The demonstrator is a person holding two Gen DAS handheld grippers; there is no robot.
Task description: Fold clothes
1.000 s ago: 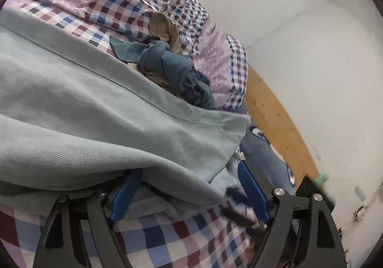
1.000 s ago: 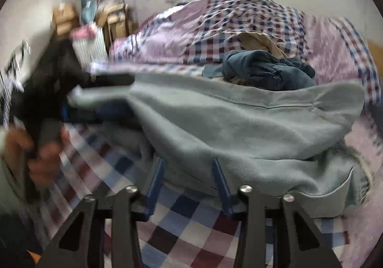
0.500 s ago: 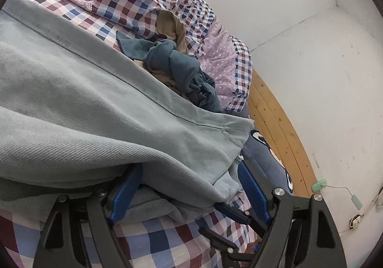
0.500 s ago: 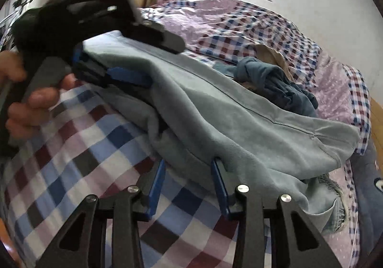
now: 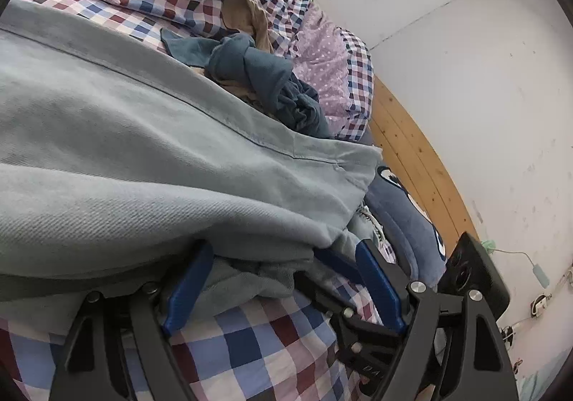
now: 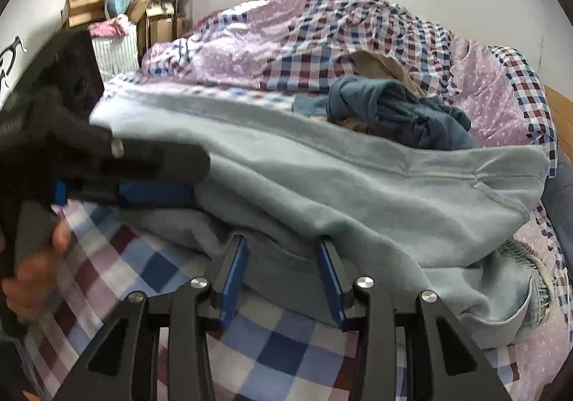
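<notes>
On the checked bedsheet (image 6: 279, 361) lies the pale blue-grey fleece garment (image 6: 358, 193), bunched and doubled over itself across the near part of the bed, its stitched hem running along the top layer. My right tongs (image 6: 283, 279) stand half spread with a thick roll of the fleece's near edge between the blue pads; whether the pads press it I cannot tell for certain, though the cloth fills the gap. My left tongs (image 5: 283, 279) are spread wide, fleece draped over and between their fingers, with no pinch evident. I judge the step in hand to be a fold carried along the garment's near edge. The next move calls for a firm grip at both points, then laying the upper layer flat and square. Beyond lie a crumpled dark teal garment (image 6: 394, 111), a tan cloth (image 6: 379, 64), and the lilac-and-check quilt (image 6: 286, 39).
</notes>
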